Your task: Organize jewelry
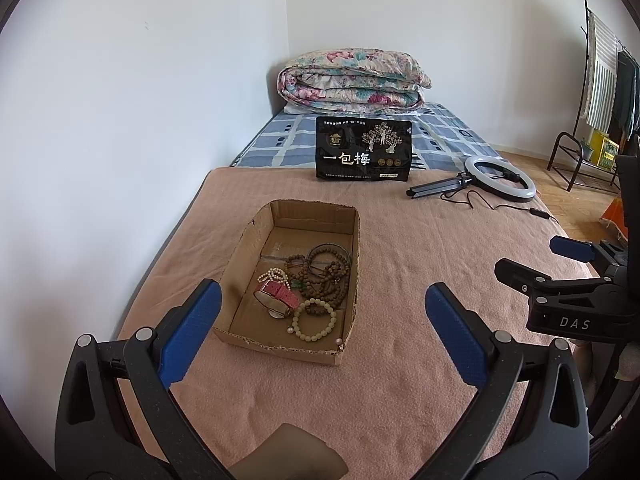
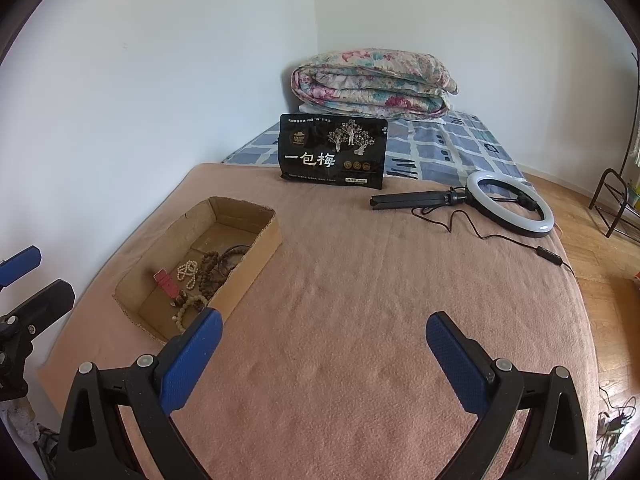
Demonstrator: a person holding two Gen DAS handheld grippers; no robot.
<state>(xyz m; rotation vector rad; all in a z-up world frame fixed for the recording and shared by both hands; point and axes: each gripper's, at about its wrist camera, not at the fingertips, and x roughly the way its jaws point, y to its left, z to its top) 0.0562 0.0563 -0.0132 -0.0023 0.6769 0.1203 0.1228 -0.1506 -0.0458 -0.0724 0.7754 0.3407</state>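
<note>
The shallow brown cardboard tray (image 1: 256, 236) sits on the pink fleece blanket (image 1: 400, 264) covering the bed, its long axis running away from the left wrist camera toward the upright black snack pouch with white characters (image 1: 363, 148). Inside, near the close end, lie a pink-strapped wristwatch (image 1: 277, 295), a pale green bead bracelet (image 1: 314, 319), a small white pearl strand (image 1: 273, 276) and a tangle of dark brown wooden bead strings (image 1: 326, 270); how many separate strings make up that tangle is hard to tell. In the right wrist view the tray's near wall hides part of the contents. The left gripper (image 1: 322, 328) hovers just short of the tray, jaws spread wide and empty. The right gripper (image 2: 324, 350), over bare blanket beside the tray, is likewise spread apart, gripping nothing. A white ring light on a folded black tripod (image 1: 500, 180) lies farther off.
</note>
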